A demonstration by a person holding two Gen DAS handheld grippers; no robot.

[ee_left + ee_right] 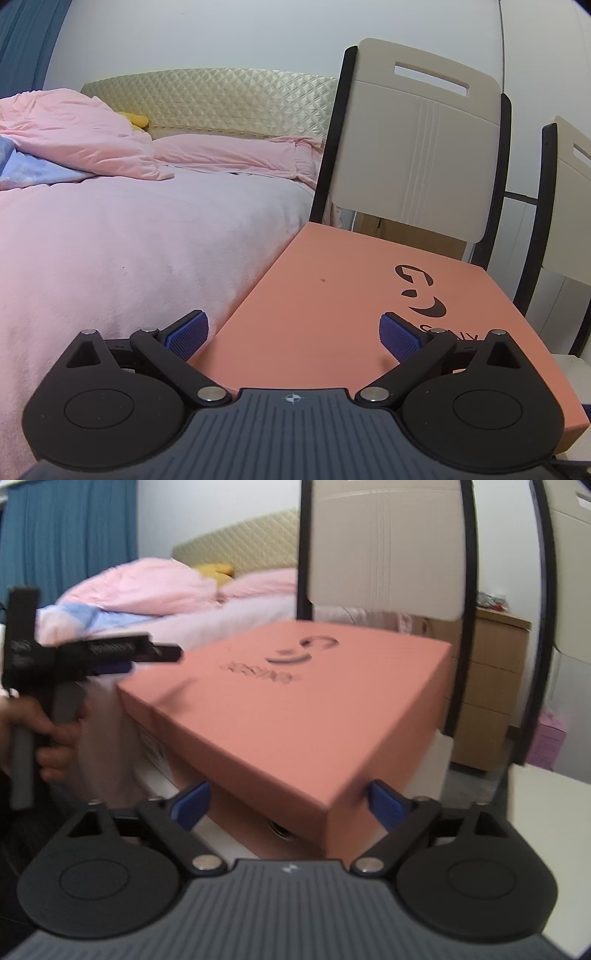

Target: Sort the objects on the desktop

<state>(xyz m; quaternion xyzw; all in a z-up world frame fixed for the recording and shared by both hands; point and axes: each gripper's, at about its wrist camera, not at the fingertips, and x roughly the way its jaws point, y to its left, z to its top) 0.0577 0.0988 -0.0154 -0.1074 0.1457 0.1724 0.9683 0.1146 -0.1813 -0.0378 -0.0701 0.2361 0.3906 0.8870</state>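
Observation:
A salmon-pink box with a black logo on its lid [354, 306] fills the lower right of the left wrist view and the middle of the right wrist view [295, 716]. My left gripper [291, 332] is open and empty, low over the box's near left edge. It also shows in the right wrist view [155, 653], held in a hand at the box's left side. My right gripper [286, 805] is open and empty, its blue pads on either side of the box's near corner, not touching it.
A bed with pink bedding [129, 229] lies left of the box. A beige chair with a black frame [417, 147] stands behind the box, a second chair [569, 192] at right. A wooden drawer unit [487, 686] stands beyond. A white surface [546, 812] is at right.

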